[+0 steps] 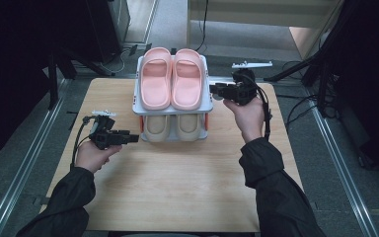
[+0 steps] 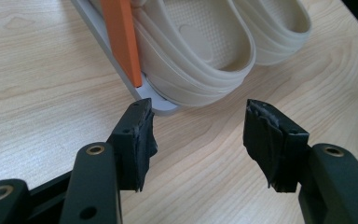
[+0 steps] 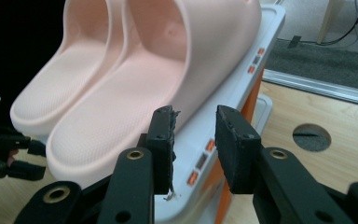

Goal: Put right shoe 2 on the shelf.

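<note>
We bring the right claw (image 3: 193,135), parted and gripping nothing, to the pink slippers (image 1: 171,79) on the rack (image 1: 208,106) at upper centre. The left claw (image 2: 198,140) waits released by the beige slippers (image 2: 214,51). Next: straddle the slipper's edge.

The pink slippers (image 3: 121,88) are showing matt, finely pebbled foam; the beige slippers (image 2: 205,51) are looking ribbed and rubbery. The rack (image 3: 242,70) is appearing smooth grey plastic, the surface (image 1: 177,177) pale grained wood.
</note>
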Demonstrator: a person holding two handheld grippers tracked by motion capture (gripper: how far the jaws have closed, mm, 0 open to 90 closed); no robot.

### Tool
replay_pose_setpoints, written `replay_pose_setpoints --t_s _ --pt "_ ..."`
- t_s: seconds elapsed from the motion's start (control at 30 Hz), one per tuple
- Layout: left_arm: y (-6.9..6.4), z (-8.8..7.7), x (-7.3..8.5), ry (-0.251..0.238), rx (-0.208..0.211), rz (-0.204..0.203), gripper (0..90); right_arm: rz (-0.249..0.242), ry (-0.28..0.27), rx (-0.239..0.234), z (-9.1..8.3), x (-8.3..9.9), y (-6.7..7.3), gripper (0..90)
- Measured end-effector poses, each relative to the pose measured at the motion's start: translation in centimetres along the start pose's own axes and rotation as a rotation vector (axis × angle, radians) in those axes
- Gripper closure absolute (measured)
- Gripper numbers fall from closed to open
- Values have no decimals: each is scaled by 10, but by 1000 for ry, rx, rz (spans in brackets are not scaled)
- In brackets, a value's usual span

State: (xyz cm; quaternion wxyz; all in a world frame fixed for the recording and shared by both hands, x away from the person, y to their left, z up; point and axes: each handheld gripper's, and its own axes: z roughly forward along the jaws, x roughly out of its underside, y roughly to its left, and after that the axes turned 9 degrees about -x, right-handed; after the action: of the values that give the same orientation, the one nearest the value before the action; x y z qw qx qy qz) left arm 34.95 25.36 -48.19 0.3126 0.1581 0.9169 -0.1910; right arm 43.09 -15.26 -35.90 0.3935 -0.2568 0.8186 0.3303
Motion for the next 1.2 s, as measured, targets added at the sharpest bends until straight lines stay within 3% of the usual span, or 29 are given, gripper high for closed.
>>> replay_pose_setpoints --t_s 0.3,0.57,0.77,0.97,1.2 --pt "-2 5 -1 10 1 33 418 11 -16 -9 -13 29 -3 673" --pt "-2 5 -1 9 -4 33 412 -5 -1 -26 -17 61 -4 671" --pt "-3 6 -1 -1 10 28 413 10 22 -43 -13 85 -3 653" --pt "-5 6 -1 -2 13 38 411 -7 50 -64 -6 104 5 653" --pt "-6 9 -1 -1 2 33 426 -21 89 -87 6 124 5 642"
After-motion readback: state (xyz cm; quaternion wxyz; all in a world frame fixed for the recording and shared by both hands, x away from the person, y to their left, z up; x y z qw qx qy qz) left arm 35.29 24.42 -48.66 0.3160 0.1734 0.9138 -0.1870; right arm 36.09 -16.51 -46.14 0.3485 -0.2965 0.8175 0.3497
